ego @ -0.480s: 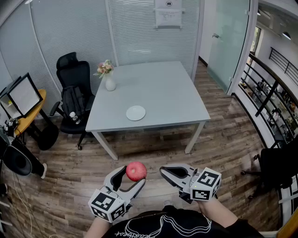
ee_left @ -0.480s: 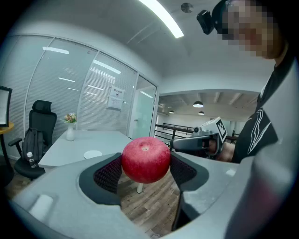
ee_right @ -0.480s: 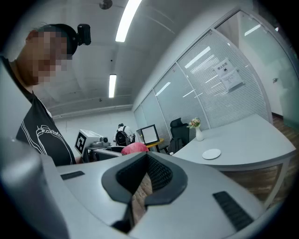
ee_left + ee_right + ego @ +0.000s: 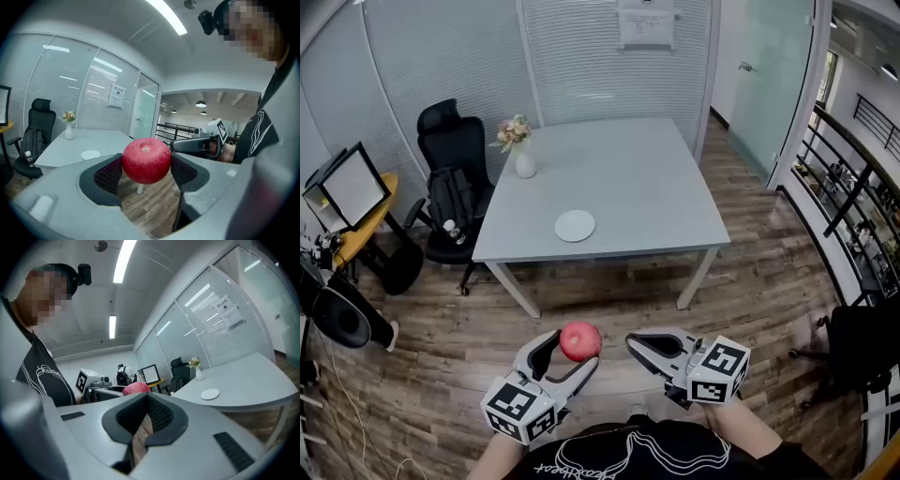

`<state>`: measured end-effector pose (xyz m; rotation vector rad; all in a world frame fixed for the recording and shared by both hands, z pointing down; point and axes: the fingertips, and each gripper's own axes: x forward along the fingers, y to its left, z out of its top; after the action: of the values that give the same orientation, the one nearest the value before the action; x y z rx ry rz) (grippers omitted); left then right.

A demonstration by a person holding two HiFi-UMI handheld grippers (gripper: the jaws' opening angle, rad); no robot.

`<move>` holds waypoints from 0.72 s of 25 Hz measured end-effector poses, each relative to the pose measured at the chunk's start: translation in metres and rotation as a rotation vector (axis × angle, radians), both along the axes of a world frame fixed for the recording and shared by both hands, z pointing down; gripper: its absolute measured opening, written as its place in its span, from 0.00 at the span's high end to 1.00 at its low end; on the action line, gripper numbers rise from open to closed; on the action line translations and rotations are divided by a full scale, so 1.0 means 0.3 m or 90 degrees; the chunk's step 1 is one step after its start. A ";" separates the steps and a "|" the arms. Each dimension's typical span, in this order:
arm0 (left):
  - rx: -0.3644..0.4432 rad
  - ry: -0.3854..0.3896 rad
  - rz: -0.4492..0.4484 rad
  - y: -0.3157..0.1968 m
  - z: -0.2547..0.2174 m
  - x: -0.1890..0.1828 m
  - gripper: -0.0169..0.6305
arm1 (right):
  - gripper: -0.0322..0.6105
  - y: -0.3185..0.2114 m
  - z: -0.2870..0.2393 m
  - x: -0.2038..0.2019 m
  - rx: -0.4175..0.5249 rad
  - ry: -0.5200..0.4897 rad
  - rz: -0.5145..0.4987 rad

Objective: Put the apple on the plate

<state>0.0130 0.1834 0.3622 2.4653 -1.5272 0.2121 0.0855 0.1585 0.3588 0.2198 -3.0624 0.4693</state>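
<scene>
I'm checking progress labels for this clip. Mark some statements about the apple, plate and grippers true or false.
1. The left gripper holds the red apple between its fingers. True.
2. The white plate sits near the table's nearest edge. True.
3. The apple lies on the plate. False: the plate is bare; the apple is held over the floor.
4. The right gripper grips the flower vase. False: its fingers hold nothing; the vase stands on the table.
</scene>
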 end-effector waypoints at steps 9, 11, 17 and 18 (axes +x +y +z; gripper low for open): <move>-0.009 -0.006 -0.007 -0.145 0.000 0.084 0.48 | 0.94 -0.131 -0.001 0.066 0.014 0.004 -0.027; -0.006 -0.008 -0.013 -0.177 -0.005 0.099 0.48 | 0.94 -0.168 -0.002 0.087 0.023 0.010 -0.026; 0.009 -0.014 -0.028 -0.244 -0.018 0.168 0.48 | 0.94 -0.253 -0.014 0.158 0.035 0.012 -0.025; 0.011 -0.015 -0.029 -0.251 -0.019 0.177 0.48 | 0.94 -0.265 -0.014 0.165 0.035 0.012 -0.024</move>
<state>0.0660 0.1080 0.3566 2.4465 -1.5989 0.2213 0.1351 0.0791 0.3546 0.1669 -3.0582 0.3784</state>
